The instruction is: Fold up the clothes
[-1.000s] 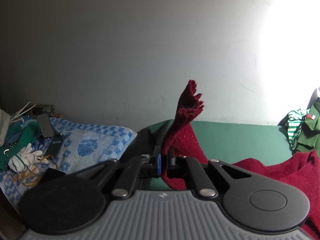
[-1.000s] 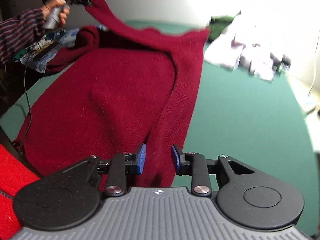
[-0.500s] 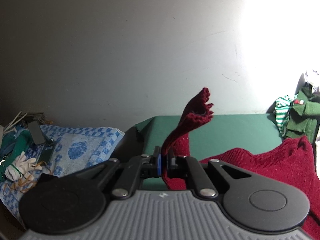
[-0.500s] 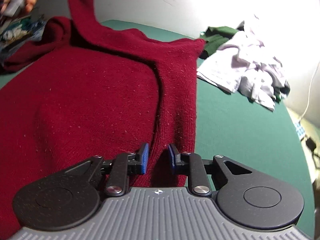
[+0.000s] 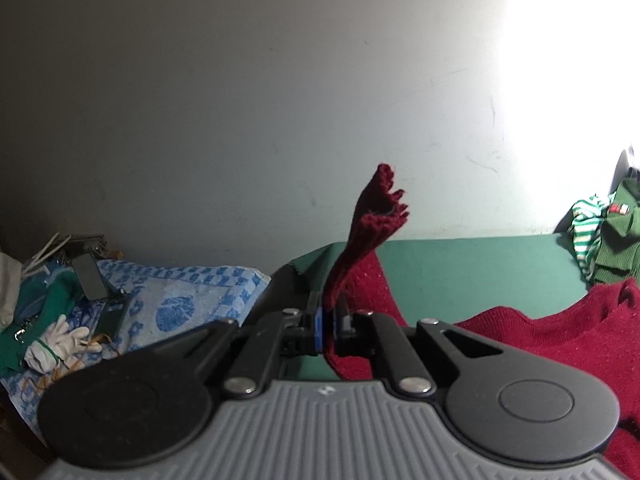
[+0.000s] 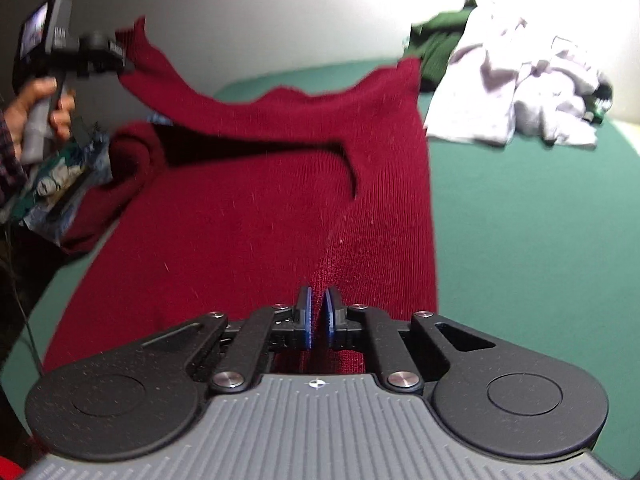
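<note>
A dark red knit sweater [image 6: 256,216] lies spread over the green tabletop [image 6: 520,240], filling the centre of the right wrist view. I have my right claw [image 6: 316,316] clamped on a fold of it at lower centre. My left claw [image 5: 329,320] pinches a cuff that stands up at mid-frame; the same claw shows at upper left of the right view, lifting that sleeve. A pale heap of clothes [image 6: 516,92] sits upper right. A blue patterned towel [image 5: 180,296] lies lower left, under a plain white wall [image 5: 240,100].
</note>
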`<state>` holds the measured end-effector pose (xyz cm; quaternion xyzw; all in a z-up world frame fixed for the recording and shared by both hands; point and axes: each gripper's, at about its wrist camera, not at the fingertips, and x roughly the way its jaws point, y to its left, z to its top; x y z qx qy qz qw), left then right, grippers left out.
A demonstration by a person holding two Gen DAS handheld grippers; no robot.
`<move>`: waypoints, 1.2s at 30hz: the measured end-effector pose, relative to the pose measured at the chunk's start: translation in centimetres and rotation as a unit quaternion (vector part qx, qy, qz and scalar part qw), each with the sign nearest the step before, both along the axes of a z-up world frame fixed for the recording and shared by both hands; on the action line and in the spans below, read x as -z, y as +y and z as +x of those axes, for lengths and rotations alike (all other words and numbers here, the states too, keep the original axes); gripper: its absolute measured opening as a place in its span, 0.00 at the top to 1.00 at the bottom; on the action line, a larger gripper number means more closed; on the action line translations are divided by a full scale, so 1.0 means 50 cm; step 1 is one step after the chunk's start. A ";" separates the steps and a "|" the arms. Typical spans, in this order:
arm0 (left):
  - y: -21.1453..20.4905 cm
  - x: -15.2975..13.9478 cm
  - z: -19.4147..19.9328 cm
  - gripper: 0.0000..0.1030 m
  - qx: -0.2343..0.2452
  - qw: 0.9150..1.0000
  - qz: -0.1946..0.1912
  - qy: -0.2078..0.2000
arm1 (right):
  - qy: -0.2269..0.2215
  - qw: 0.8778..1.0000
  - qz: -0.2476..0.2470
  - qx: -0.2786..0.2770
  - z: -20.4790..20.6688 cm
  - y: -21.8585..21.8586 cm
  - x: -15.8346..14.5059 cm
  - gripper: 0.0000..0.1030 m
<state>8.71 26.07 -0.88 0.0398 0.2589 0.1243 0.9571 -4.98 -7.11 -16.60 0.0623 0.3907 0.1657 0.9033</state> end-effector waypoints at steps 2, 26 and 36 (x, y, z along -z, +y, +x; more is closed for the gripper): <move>0.000 0.002 0.004 0.96 -0.001 1.000 0.003 0.001 | -0.001 1.000 0.010 0.001 -0.011 -0.014 -0.004 0.82; -0.005 -0.011 0.018 0.95 0.023 1.000 0.012 -0.005 | 0.089 0.991 -0.057 -0.076 -0.278 -0.039 -0.053 0.95; 0.004 0.003 0.039 0.95 0.024 0.999 0.021 0.001 | 0.111 0.983 -0.053 -0.135 -0.230 -0.016 -0.050 0.78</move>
